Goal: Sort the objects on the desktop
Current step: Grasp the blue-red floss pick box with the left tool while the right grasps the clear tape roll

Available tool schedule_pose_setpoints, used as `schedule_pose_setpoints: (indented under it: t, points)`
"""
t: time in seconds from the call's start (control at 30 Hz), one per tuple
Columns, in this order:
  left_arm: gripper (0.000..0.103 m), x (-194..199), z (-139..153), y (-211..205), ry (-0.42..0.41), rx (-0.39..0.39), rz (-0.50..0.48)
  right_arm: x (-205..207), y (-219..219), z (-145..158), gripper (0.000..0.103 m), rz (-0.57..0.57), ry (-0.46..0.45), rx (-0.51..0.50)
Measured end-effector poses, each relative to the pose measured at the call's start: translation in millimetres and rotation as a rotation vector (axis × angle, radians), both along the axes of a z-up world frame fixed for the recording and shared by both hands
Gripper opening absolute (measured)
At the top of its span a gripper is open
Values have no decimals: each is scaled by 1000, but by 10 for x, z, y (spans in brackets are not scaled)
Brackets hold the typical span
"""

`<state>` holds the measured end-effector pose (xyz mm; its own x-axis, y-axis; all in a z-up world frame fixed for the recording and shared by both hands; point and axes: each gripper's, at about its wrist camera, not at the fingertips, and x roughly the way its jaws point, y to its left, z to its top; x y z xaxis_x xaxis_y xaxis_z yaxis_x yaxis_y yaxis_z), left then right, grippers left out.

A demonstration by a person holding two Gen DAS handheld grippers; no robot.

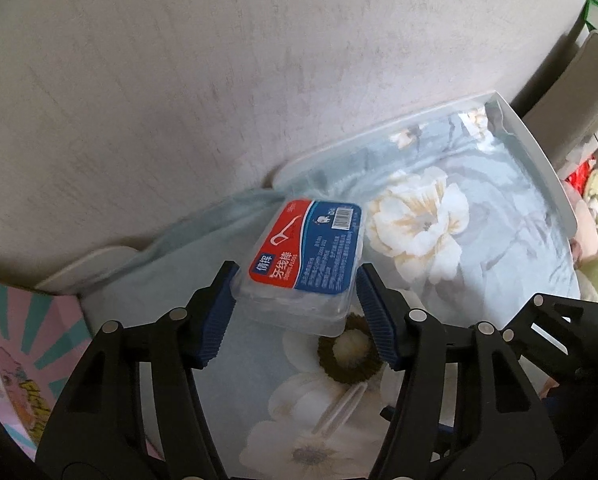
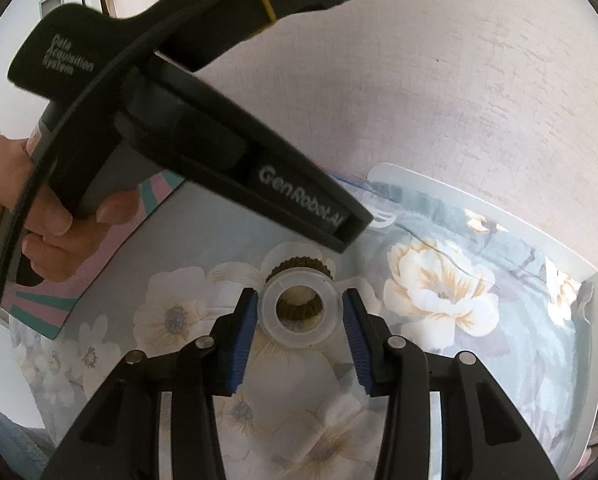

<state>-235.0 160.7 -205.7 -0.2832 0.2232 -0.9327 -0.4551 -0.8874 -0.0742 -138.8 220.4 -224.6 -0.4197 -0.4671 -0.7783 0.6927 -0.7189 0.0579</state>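
Observation:
My left gripper (image 1: 297, 280) is shut on a clear plastic floss-pick box (image 1: 311, 254) with a red and blue label, holding it above a floral cloth (image 1: 459, 184). A clear tape roll (image 2: 297, 312) lies on the cloth, partly showing below the box in the left wrist view (image 1: 351, 354). My right gripper (image 2: 297, 308) is open, its blue pads (image 2: 245, 336) on either side of the roll without touching it. The left gripper's black body (image 2: 203, 136) crosses the upper left of the right wrist view, with the hand (image 2: 39, 216) holding it.
The cloth lies in a white tray (image 1: 539, 152) against a pale wall (image 1: 219, 60). A pink and teal printed booklet (image 1: 15, 344) lies at the left. A beige chair (image 1: 571, 92) and bright fabrics stand beyond the tray's right edge.

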Motion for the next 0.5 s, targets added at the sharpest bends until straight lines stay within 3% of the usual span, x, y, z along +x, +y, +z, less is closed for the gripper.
schedule_pose_setpoints:
  t: [0.13, 0.33, 0.5]
  points:
    - [66, 7, -250, -18, -66, -44, 12, 52, 68, -31, 40, -9, -13, 8]
    - [83, -32, -298, -72, -78, -17, 29, 76, 154, -44, 40, -9, -16, 13]
    - [85, -39, -330, -123, -68, -35, 34, 65, 150, -109, 40, 12, 18, 61]
